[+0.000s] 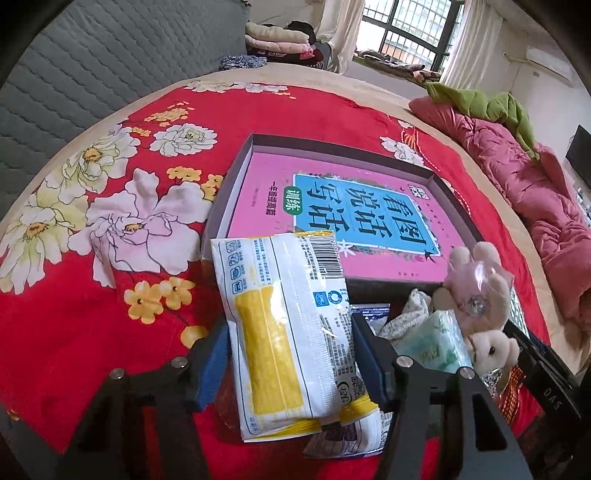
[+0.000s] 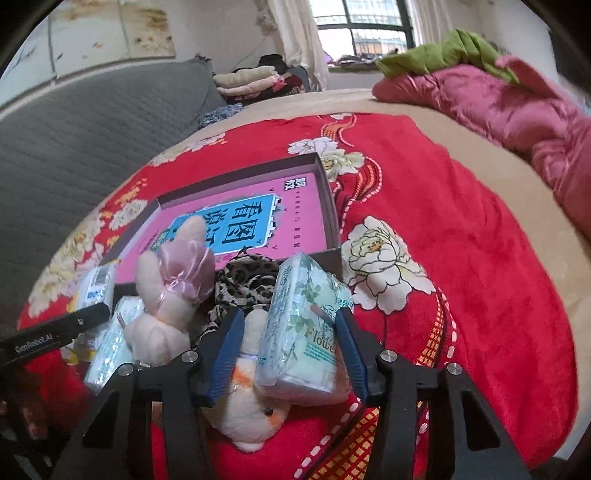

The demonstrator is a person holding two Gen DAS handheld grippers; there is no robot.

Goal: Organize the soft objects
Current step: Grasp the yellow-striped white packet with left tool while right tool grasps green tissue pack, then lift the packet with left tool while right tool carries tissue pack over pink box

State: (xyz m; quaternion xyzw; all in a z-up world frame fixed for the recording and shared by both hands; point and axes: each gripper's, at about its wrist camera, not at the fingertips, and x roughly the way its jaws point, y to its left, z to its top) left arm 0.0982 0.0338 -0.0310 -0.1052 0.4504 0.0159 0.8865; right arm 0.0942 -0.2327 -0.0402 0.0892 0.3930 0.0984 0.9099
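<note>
Soft daylight from the window; sharp centres, strong fisheye bending, dark corners.

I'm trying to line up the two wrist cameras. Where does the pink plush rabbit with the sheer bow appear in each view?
Left wrist: the pink plush rabbit is at right of centre, beside the left gripper.
Right wrist: the rabbit is left of centre, beside the right gripper.
Shared landmark: the shallow box lined with a pink book cover, just behind the rabbit.
</note>
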